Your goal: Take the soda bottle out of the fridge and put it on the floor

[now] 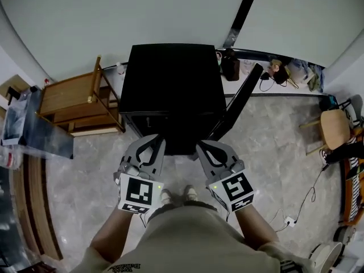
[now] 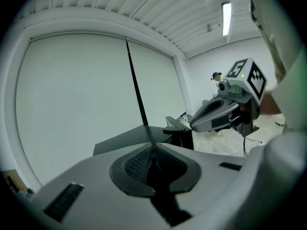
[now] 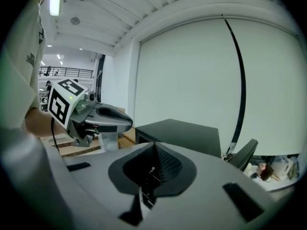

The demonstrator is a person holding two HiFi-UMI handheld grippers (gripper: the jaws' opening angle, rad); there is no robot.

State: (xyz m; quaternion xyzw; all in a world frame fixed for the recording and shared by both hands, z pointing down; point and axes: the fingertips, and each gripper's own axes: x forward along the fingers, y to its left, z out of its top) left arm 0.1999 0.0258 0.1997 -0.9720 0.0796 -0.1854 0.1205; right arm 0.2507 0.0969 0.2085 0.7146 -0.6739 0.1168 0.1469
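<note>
Fridge (image 1: pixel 170 84) apparently just beyond left gripper (image 1: pixel 154 141).

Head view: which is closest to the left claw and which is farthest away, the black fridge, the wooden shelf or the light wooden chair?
1. The black fridge, straight ahead of the left claw.
2. The wooden shelf, off to the left of the fridge.
3. The light wooden chair, far over on the right side.

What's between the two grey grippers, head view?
Head view: between the grey left gripper and grey right gripper lie only bare grey marble floor and the person's pale shoes.
</note>
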